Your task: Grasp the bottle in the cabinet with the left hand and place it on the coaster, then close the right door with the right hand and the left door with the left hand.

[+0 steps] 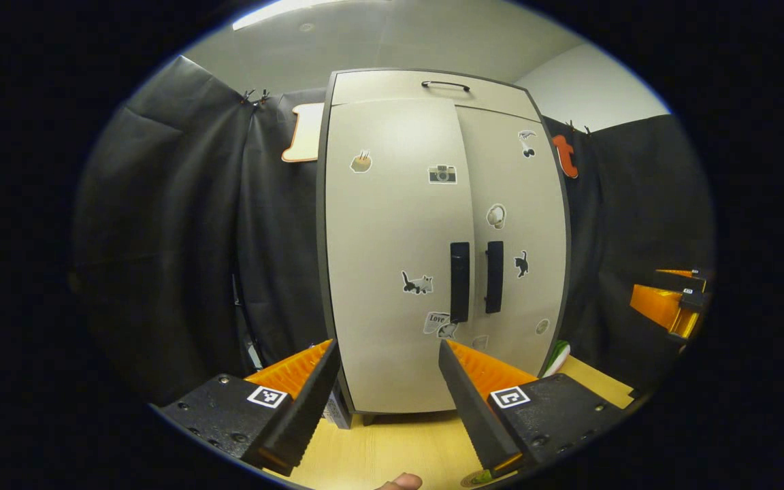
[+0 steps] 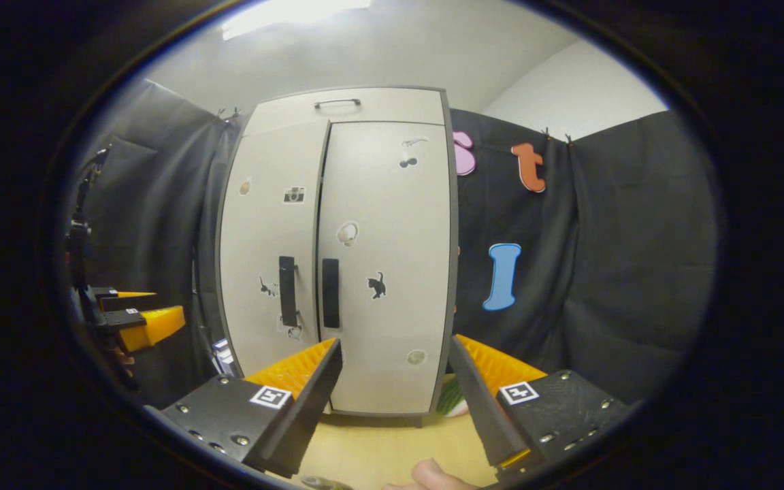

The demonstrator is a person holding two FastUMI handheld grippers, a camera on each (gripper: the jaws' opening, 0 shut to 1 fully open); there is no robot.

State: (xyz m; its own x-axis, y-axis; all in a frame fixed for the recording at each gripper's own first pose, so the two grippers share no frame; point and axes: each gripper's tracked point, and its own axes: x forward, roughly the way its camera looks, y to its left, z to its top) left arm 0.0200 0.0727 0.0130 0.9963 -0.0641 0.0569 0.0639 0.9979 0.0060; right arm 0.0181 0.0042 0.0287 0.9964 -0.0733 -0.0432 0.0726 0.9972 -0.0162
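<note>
In the left gripper view the left gripper (image 1: 388, 381) has its two fingers spread wide with nothing between them, hovering over the pale wooden table (image 1: 392, 442) just in front of the cabinet (image 1: 433, 238). In the right gripper view the right gripper (image 2: 395, 381) is likewise spread and empty, near the cabinet's front. A fingertip shows at the bottom edge of each view.

The cabinet has two tall doors, the left door (image 1: 392, 258) and the right door (image 1: 518, 238); the right one looks shut and the left one shut or very nearly so. Each door carries one black vertical handle, two in all, side by side at the middle seam. A drawer front with one slim handle (image 1: 445, 84) sits above them. Small stickers dot both doors. The bottle cannot be made out in either view, and the coaster cannot be identified. A green-and-white object (image 2: 452, 398) lies on the table by the cabinet's right foot.
</note>
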